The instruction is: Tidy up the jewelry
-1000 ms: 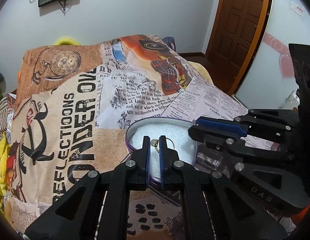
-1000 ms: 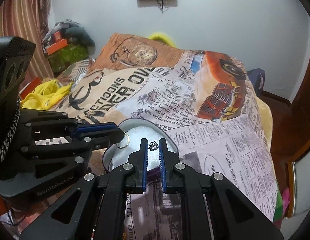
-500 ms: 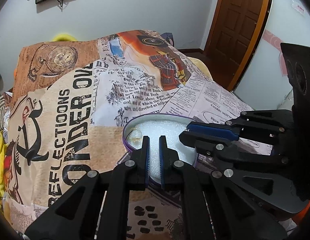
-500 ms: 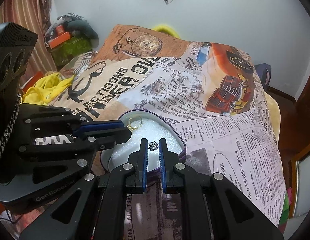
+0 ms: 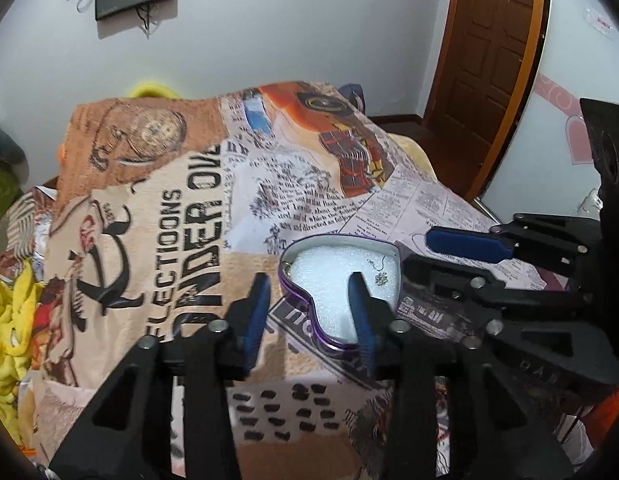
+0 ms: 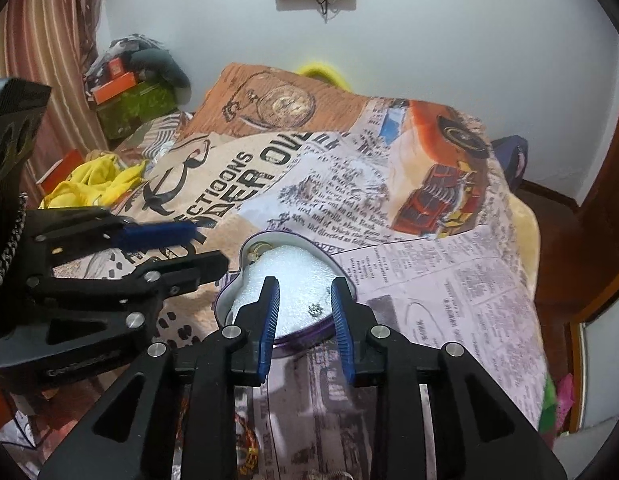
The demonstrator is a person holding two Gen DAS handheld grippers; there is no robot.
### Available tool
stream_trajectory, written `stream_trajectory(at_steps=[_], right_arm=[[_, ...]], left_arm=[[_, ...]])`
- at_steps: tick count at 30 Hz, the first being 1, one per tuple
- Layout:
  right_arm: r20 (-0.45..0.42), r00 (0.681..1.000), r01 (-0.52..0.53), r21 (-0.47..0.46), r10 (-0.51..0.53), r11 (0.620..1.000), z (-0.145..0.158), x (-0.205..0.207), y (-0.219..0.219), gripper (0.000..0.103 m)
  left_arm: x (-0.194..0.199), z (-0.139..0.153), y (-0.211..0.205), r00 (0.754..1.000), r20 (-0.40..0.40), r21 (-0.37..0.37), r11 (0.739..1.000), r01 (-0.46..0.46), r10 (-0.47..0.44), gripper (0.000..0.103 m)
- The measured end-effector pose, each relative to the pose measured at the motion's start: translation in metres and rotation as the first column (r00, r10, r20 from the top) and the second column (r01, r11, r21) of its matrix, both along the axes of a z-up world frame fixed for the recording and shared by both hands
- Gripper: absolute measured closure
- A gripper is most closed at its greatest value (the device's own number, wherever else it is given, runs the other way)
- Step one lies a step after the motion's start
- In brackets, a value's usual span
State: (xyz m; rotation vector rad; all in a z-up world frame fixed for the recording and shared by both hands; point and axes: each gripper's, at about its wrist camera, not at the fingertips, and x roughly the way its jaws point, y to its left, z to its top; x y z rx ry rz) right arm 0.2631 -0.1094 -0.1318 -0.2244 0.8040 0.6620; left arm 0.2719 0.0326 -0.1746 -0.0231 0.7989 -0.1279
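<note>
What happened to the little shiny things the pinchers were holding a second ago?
Both were let go. The left gripper dropped its gold ring at the far end of the heart-shaped tin, and the right gripper released the silver earring onto the white foam. Both sets of jaws are opening, with nothing gripped between them. The tin and the blanket stayed put.
</note>
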Motion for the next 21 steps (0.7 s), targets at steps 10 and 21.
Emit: stream_trajectory(at_steps=[10,21], right_arm=[[0.085,0.991,0.100,0.001,-0.100,0.995,0.027,-0.035,-0.031,0.061],[0.069,0.980,0.187,0.012,-0.187,0.982,0.028,-0.066,-0.065,0.061]], left_arm=[[-0.045,0.025,-0.007,0.998,0.059,0.033,0.999,-0.030,0.028,0.032],[-0.079,0.020,-0.021,0.999,0.039,0.031,0.999,-0.036,0.035,0.017]])
